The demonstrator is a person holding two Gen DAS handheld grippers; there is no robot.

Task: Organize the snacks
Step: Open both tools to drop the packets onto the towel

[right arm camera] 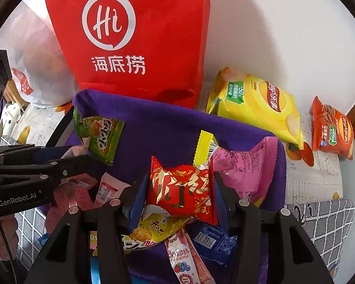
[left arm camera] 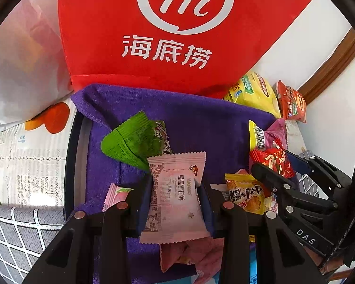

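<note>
Tongs first: my left tongs (left arm camera: 175, 185) are clenched on a pale pink packet (left arm camera: 177, 203). The pads pinch it across the middle with the top end poking up, so it hangs clear of the pile and shouldn't drag anything else along. My right tongs (right arm camera: 179, 179) are grasping a red packet (right arm camera: 182, 189) the same way, one pad on each side edge. That grip looks looser to me, since the packet is puffy and the pads only just touch it, so I reckon it could slip.

Both packets sit just above the bin, which is lined with a purple cloth (left arm camera: 201, 123) that drapes over the black rim (left arm camera: 69, 165). My guess is the cloth is there to keep small stuff from sliding around.

The bin holds a real jumble. A green packet (left arm camera: 132, 142) leans on the cloth just behind the pink one, and a yellow cracker packet (left arm camera: 246, 194) lies between my two tongs. There's a bigger pink bag (right arm camera: 246, 165) against the right wall, and a blue packet (right arm camera: 215, 239) and a berry stick (right arm camera: 182, 260) underneath. None of it looks sorted, so I'd call this early days.

A yellow chip bag (right arm camera: 255, 108) and a small orange chip bag (right arm camera: 331, 127) lie outside on the fruit-print tablecloth (left arm camera: 30, 153), near the wall. A tall red paper bag (right arm camera: 134, 35) stands right behind the bin, touching the cloth, but I can't see what's in it. A white plastic bag (left arm camera: 23, 59) slumps to its left.
</note>
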